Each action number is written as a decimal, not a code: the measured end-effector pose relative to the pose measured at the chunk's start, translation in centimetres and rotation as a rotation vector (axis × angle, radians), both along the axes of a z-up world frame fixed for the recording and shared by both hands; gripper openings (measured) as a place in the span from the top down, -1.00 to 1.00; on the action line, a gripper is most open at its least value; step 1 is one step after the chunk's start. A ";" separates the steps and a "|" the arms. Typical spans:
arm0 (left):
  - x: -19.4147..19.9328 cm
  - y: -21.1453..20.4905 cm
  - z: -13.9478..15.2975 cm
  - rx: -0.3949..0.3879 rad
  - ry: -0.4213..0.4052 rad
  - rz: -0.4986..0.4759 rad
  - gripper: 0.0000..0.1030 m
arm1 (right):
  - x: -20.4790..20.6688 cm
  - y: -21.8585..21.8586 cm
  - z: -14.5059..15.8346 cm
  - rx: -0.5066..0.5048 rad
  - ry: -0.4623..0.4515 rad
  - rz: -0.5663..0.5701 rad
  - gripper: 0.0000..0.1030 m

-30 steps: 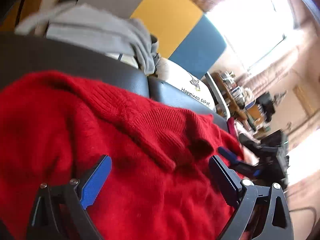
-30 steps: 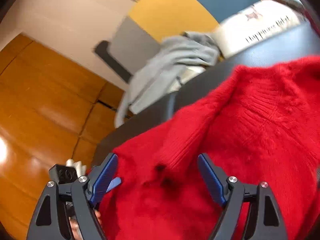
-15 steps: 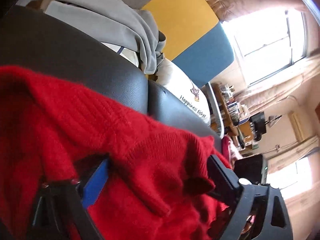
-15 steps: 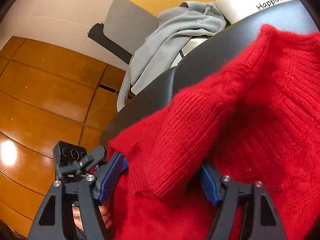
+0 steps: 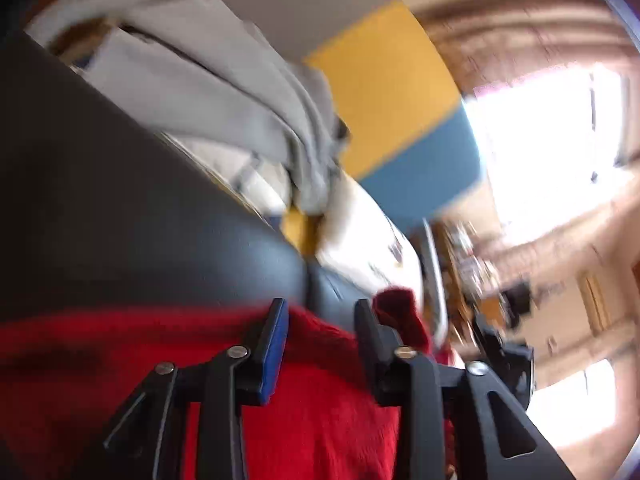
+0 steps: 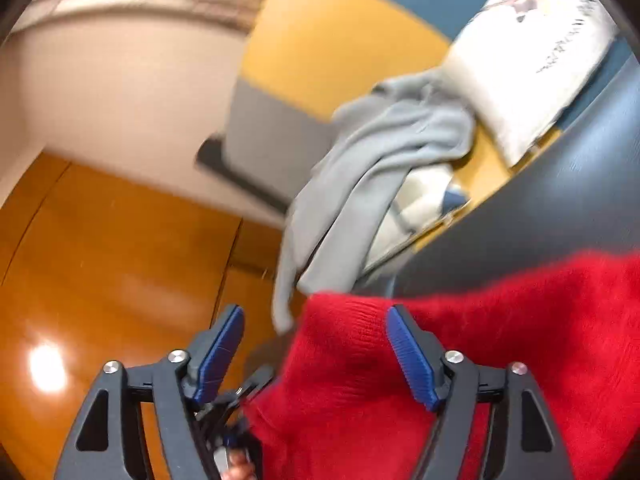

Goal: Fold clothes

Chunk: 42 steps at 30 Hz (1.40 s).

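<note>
Your left gripper (image 5: pixel 320 340) was clamped on the edge of the red sweater (image 5: pixel 312 420) lying on the dark seat (image 5: pixel 140 220). The right gripper (image 6: pixel 316 344) straddled its ribbed edge — I couldn't tell whether it had bitten. That knit looked soft, fuzzy and floppy — I'd grab the ribbing. No containers showed, just a grey garment (image 6: pixel 372 168) behind.
</note>
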<state>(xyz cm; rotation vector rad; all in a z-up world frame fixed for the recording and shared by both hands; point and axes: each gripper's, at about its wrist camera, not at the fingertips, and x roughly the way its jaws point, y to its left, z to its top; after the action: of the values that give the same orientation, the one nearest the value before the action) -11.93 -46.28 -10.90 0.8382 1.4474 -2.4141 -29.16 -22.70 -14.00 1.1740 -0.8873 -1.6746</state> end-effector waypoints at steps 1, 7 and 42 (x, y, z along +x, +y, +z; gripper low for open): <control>0.2 -0.7 0.3 -0.030 -0.014 0.021 -0.19 | 0.0 0.4 0.4 0.026 0.022 -0.003 -0.51; 2.3 0.9 0.0 -0.194 -0.101 -0.030 -0.30 | 1.8 2.2 1.8 0.230 0.173 0.014 -0.51; 16.9 9.0 -0.9 -0.555 -0.198 -0.151 -0.44 | 16.4 2.3 0.5 0.755 0.631 0.170 -0.47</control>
<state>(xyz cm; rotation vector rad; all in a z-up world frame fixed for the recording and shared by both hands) 4.93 -37.25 -11.83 1.0250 0.6079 -2.5518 -12.72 -20.38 -13.45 1.0211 0.2609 -2.1168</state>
